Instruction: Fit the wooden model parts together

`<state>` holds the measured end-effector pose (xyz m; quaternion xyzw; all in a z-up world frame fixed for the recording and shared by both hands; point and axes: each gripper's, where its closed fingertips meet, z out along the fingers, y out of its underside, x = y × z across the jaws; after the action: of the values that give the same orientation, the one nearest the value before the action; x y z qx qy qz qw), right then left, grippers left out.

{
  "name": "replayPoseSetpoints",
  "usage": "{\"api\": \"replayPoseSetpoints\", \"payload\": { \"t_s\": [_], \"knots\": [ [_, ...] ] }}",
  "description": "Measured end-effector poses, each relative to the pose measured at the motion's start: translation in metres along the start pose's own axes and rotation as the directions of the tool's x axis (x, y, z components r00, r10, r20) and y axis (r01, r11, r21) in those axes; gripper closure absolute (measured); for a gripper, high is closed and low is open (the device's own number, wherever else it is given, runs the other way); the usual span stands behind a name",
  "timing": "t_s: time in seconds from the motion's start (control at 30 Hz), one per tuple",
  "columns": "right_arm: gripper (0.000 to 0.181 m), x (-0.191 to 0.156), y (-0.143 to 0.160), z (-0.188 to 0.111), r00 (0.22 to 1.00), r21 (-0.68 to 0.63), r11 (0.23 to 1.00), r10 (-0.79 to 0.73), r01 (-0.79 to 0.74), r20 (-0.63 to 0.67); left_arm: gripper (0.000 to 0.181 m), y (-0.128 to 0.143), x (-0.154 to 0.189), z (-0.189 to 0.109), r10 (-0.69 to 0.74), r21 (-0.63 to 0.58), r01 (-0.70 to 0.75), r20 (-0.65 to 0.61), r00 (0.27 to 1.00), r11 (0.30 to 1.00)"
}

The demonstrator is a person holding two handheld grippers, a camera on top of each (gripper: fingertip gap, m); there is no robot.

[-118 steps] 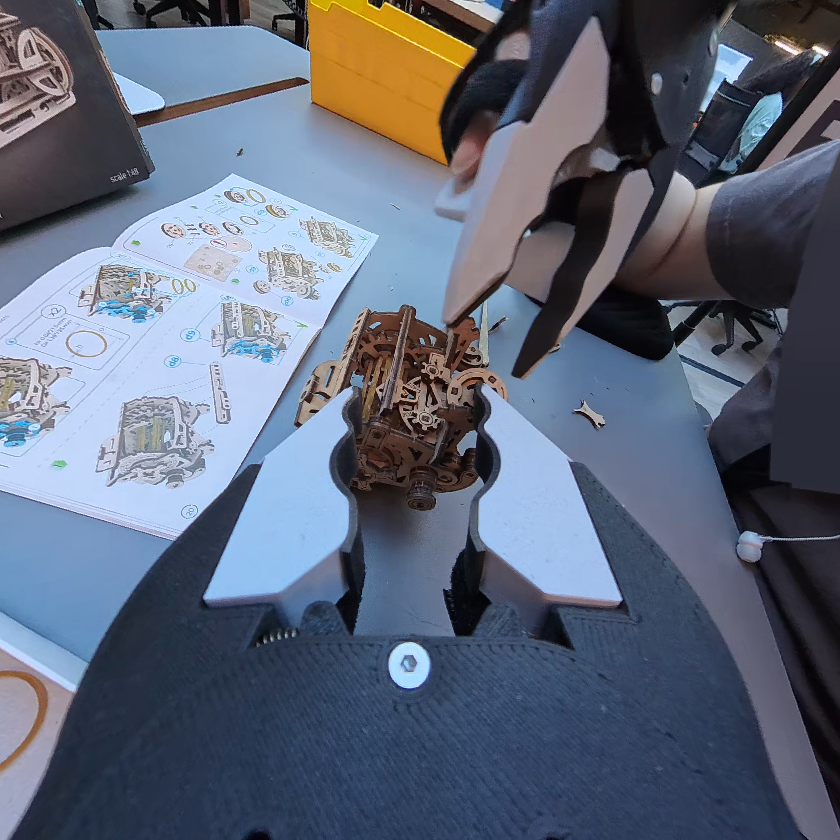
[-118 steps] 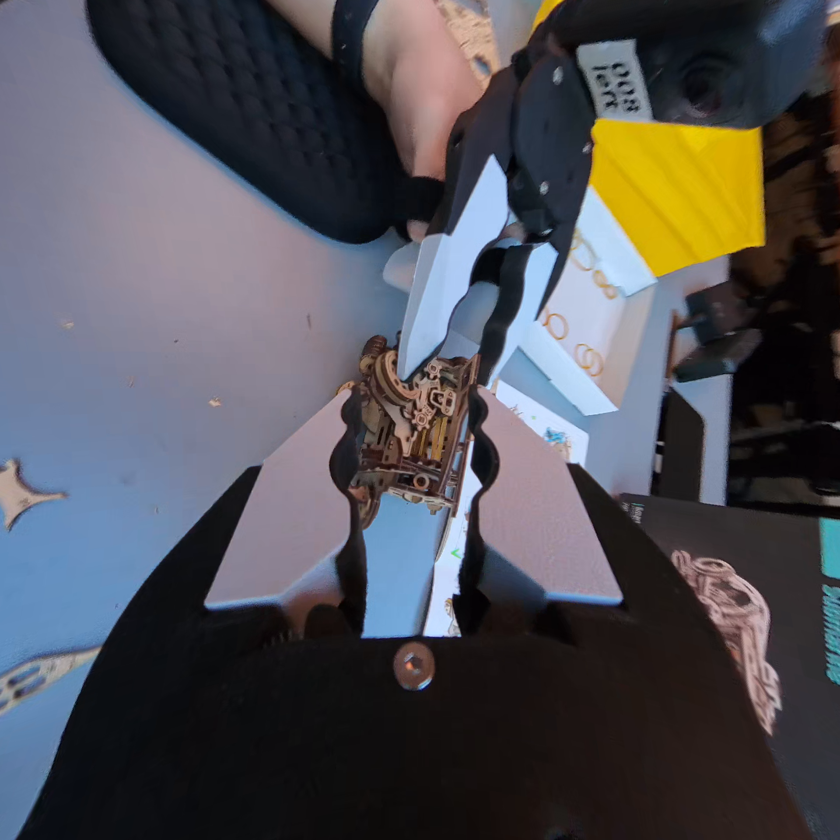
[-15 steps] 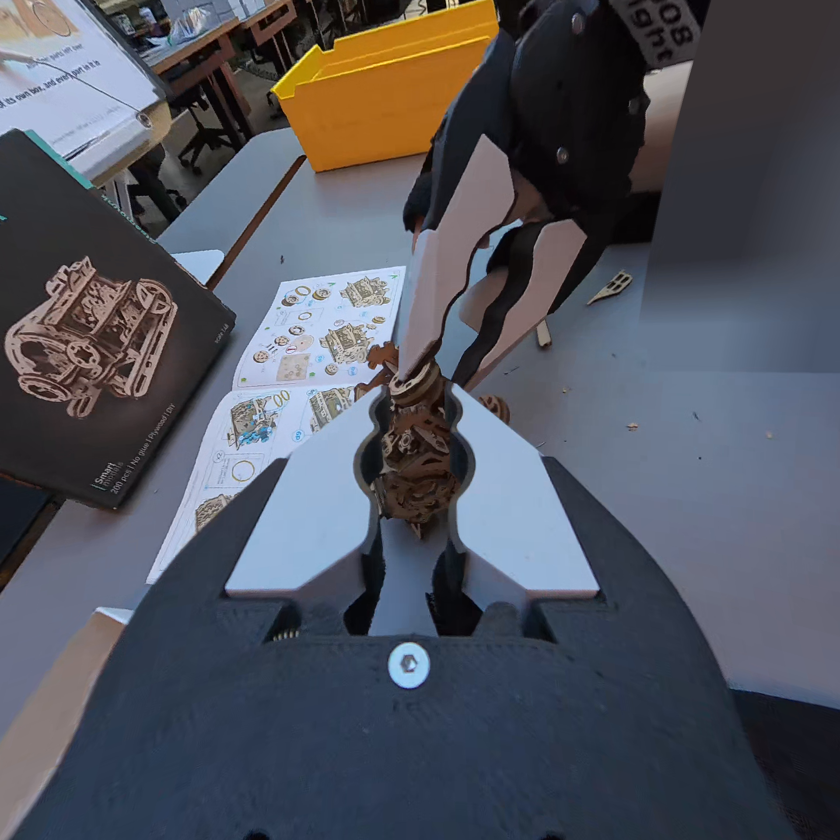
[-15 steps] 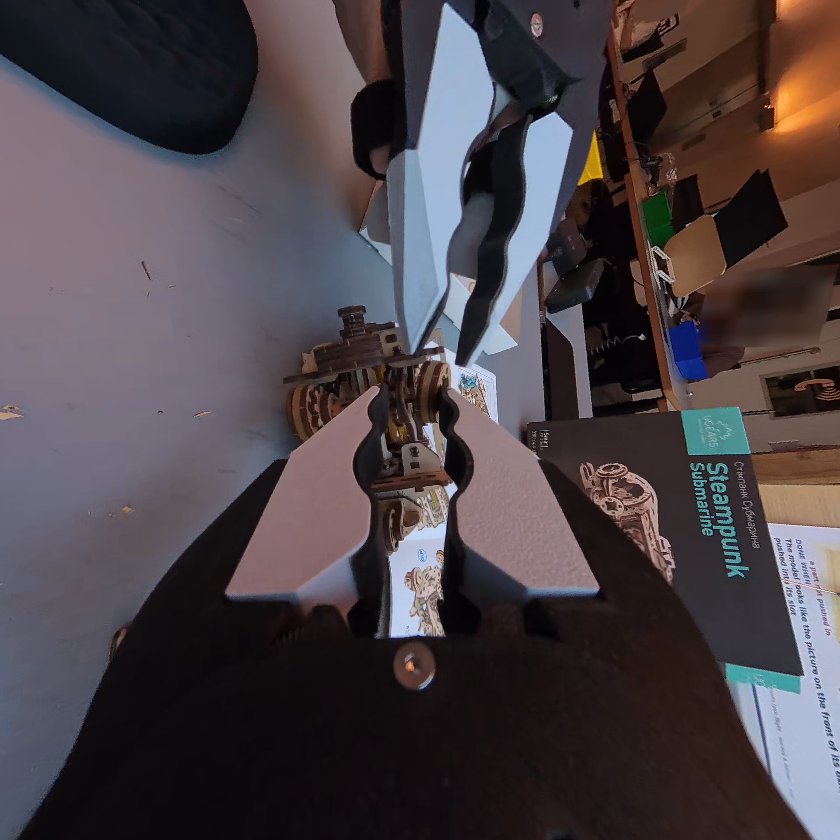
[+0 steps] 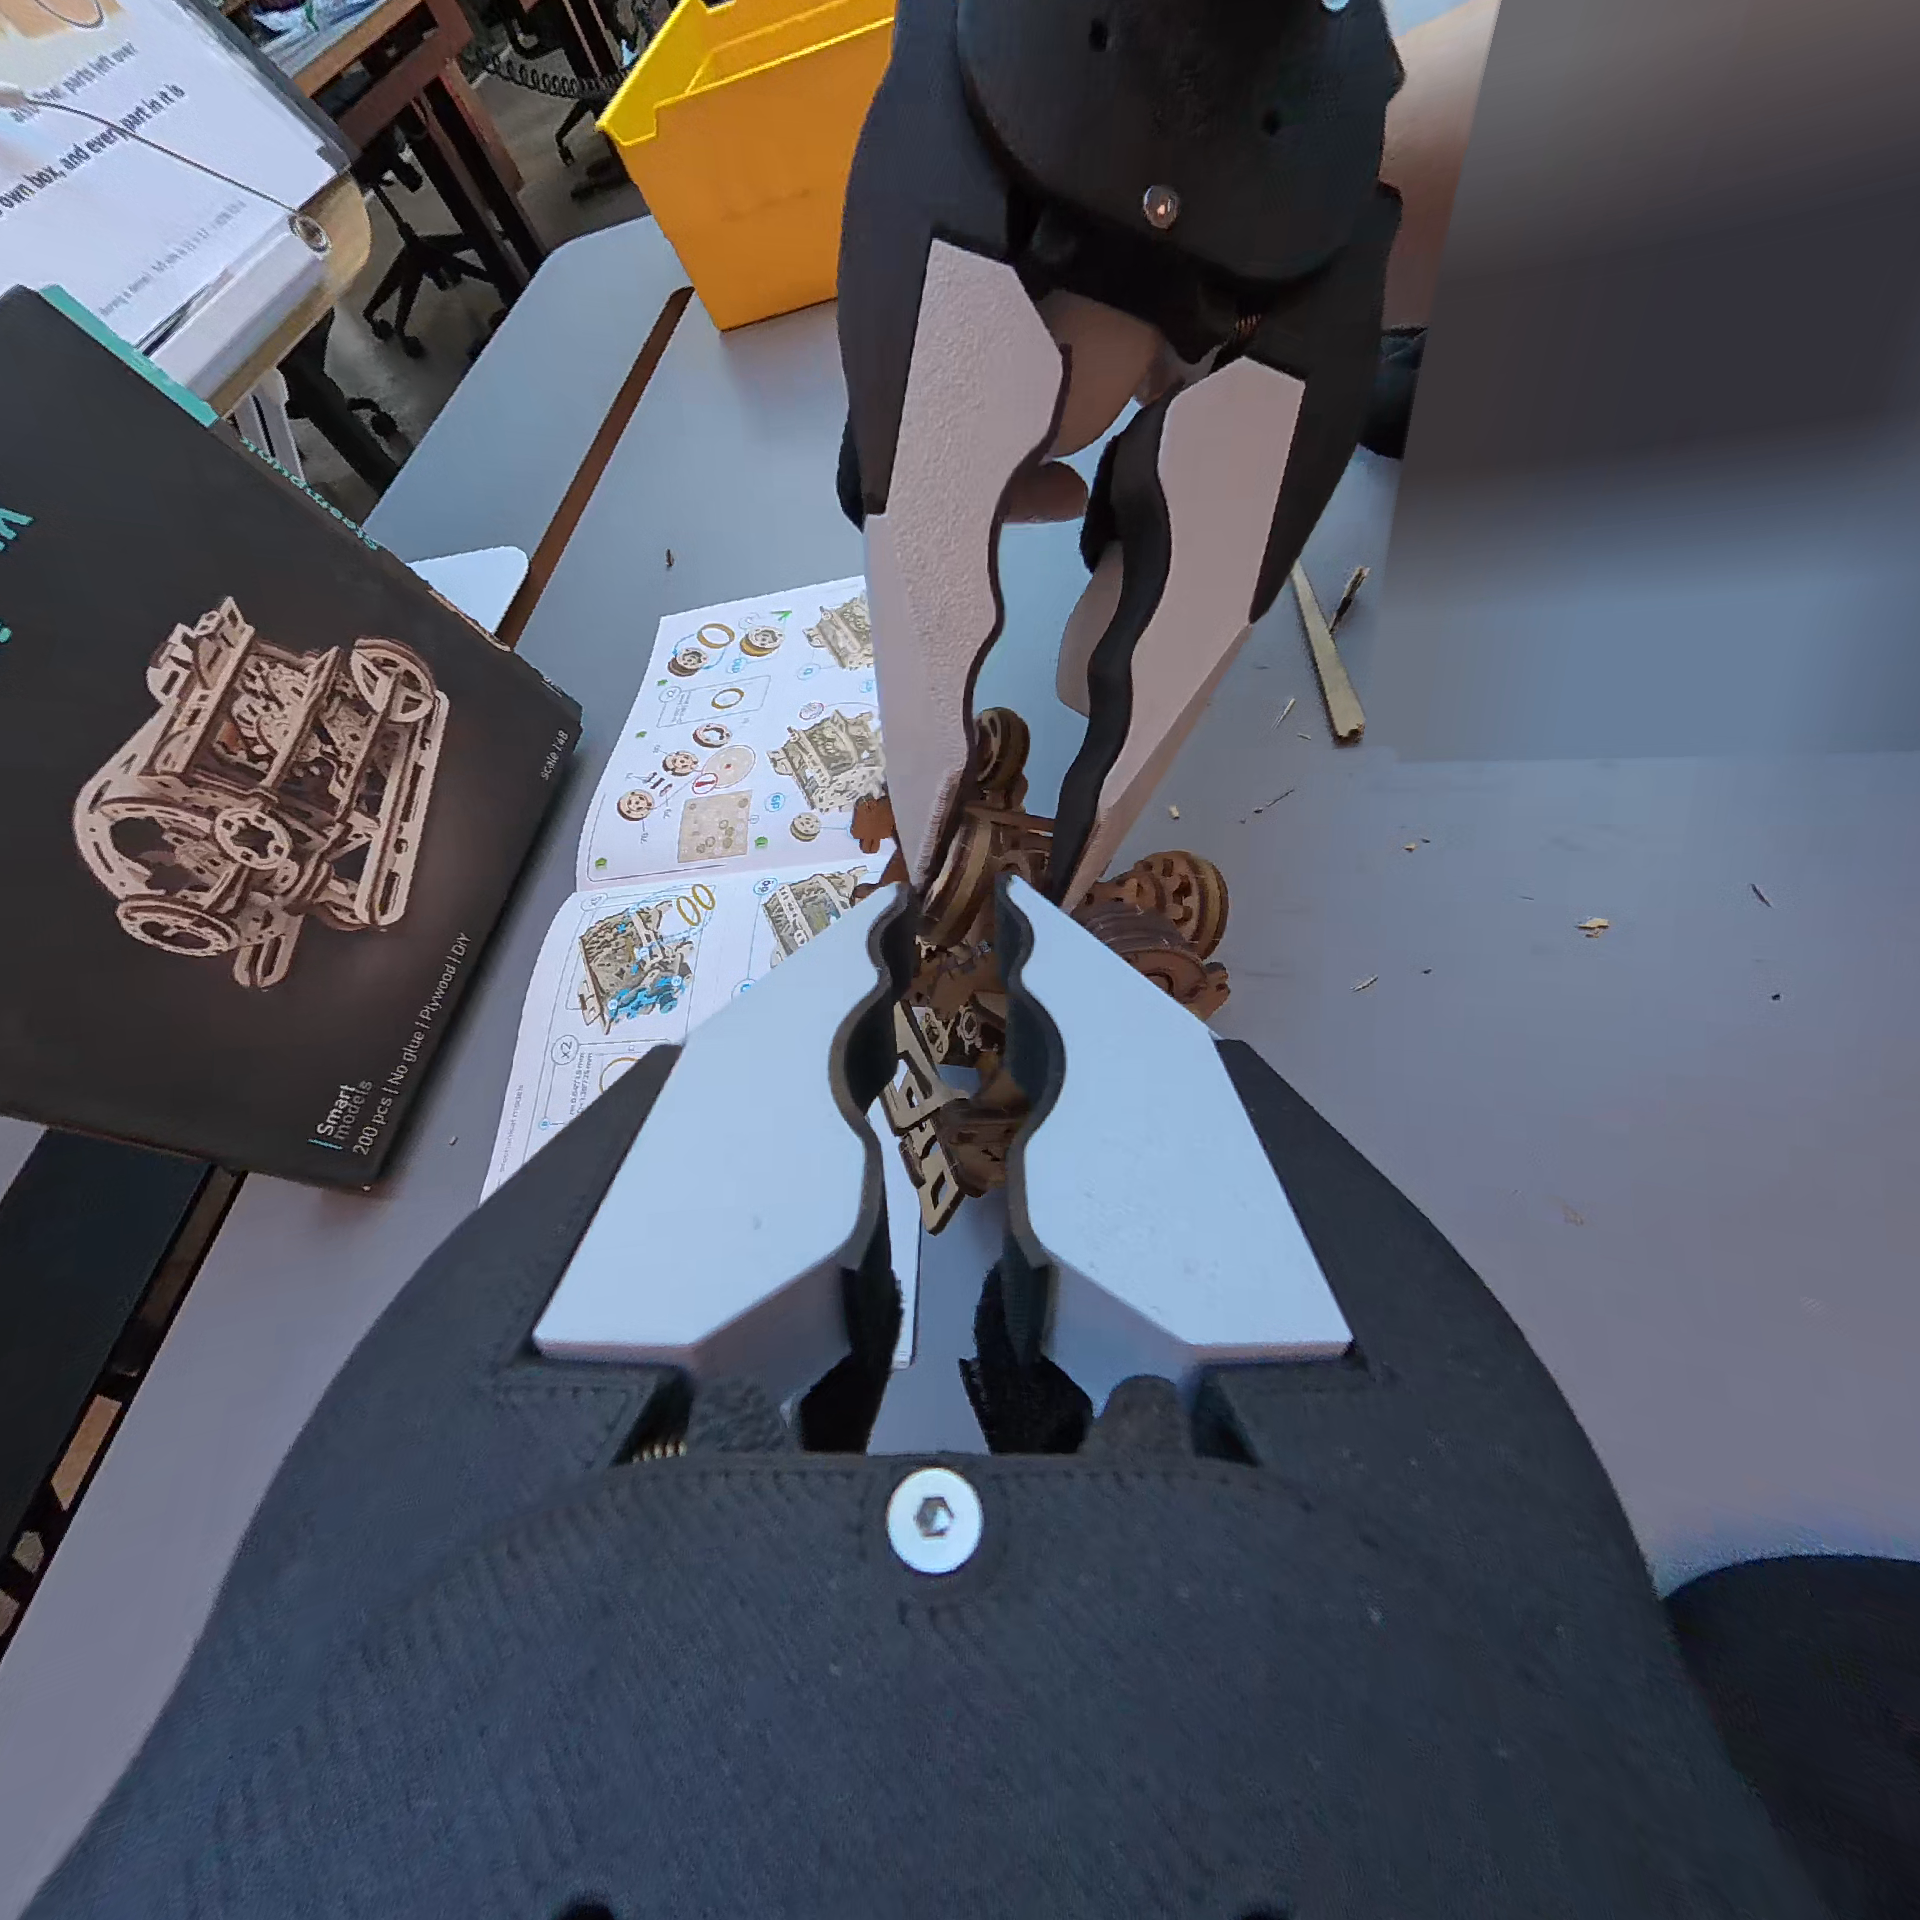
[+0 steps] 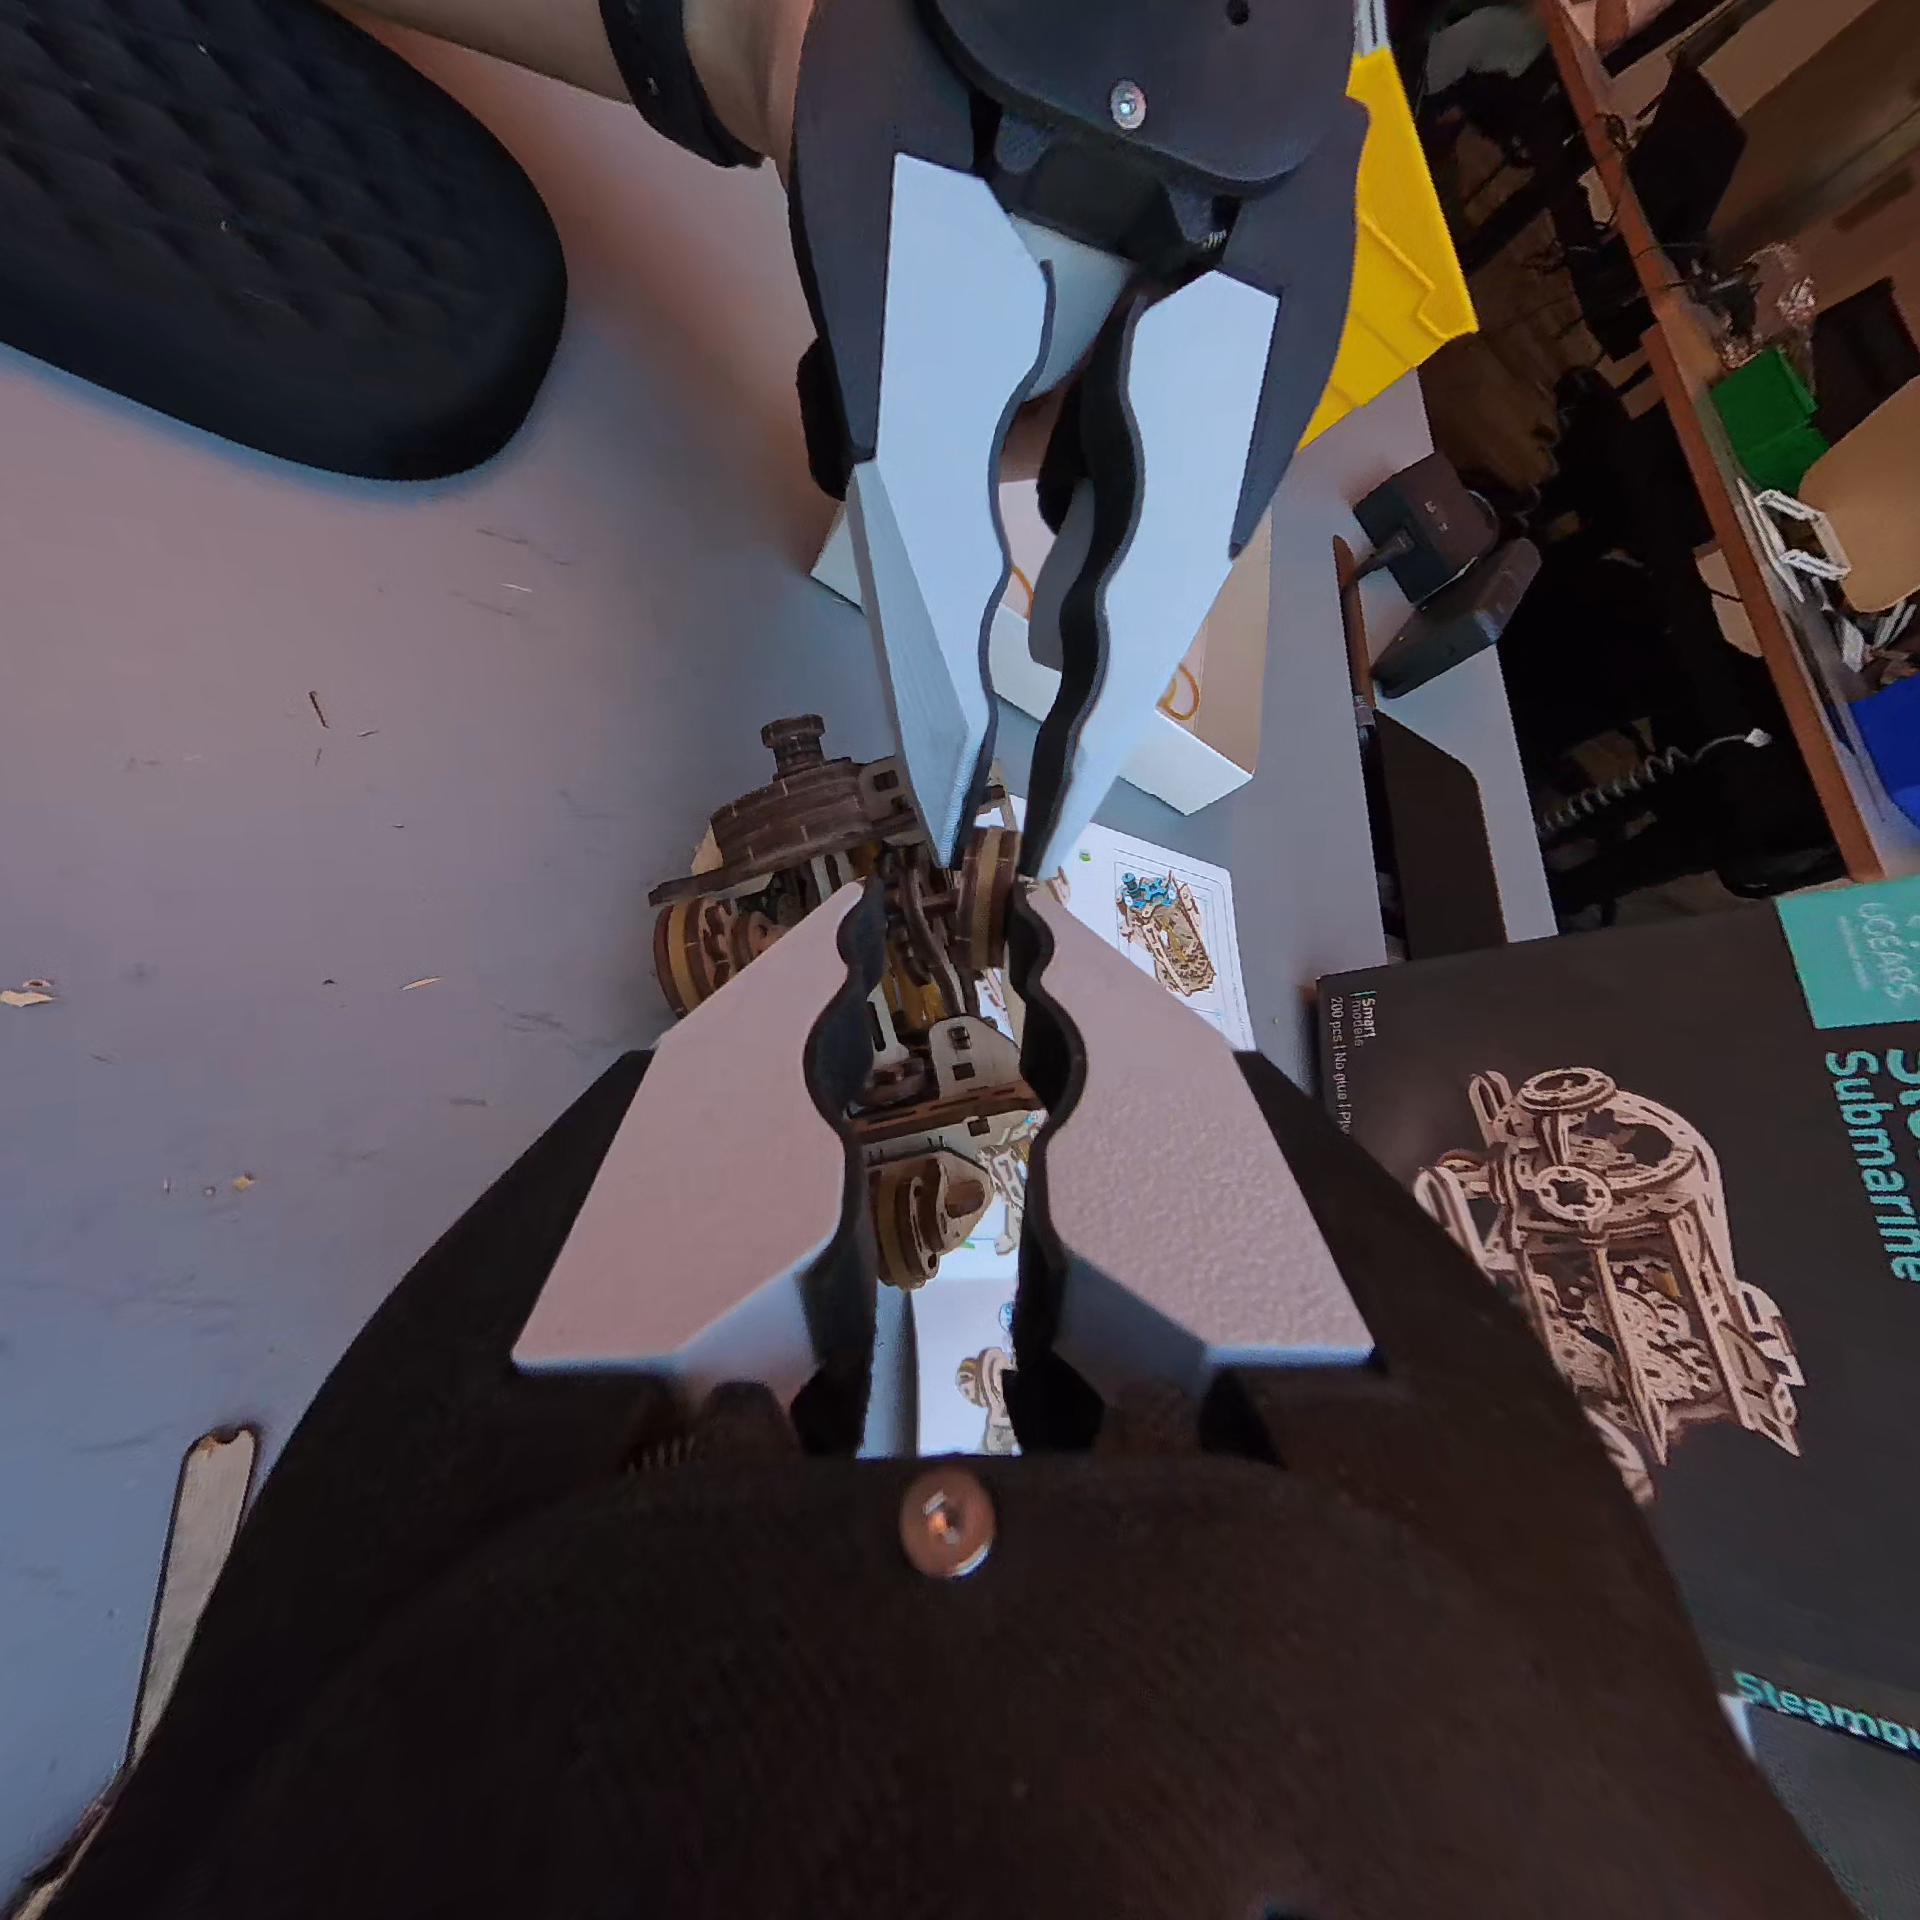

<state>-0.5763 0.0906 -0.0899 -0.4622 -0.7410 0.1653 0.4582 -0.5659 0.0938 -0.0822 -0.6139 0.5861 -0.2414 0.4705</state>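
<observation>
Wooden model (image 5: 966,997), light, stiff and fragile laser-cut plywood, sits just above the grey worktop (image 5: 1558,1039), pinched by left hand-held gripper (image 5: 951,914) and right hand-held gripper (image 6: 940,914); grip frame plates, not gears.

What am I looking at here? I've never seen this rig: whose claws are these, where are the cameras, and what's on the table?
No robot: a person holds a two-finger gripper in each hand, each with a camera looking along its fingers. The left wrist view shows the left gripper at the bottom and the right gripper reaching in from above; the right wrist view shows the same meeting mirrored. Both are closed on the wooden model, which stands on the grey table. Also on the table: an open instruction booklet, the dark kit box, a yellow bin, a thin wooden stick and small wood scraps.
</observation>
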Motion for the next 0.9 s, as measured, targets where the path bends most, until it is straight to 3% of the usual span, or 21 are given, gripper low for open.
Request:
{"api": "replayPoseSetpoints", "payload": {
  "t_s": [0.3, 0.9],
  "knots": [
    [0.155, 0.01, 0.001, 0.003, 0.997, 0.092, 0.995, 0.043, -0.049, 0.058, 0.173, 0.005, -0.009, 0.0, -0.141, 0.052, 0.143, -0.034, 0.989, 0.988],
    [0.157, 0.014, 0.002, 0.008, 0.979, 0.115, 0.988, 0.076, -0.099, 0.187, 0.174, 0.006, -0.014, -0.003, -0.116, 0.041, 0.117, -0.037, 0.993, 0.992]
  ]
}}
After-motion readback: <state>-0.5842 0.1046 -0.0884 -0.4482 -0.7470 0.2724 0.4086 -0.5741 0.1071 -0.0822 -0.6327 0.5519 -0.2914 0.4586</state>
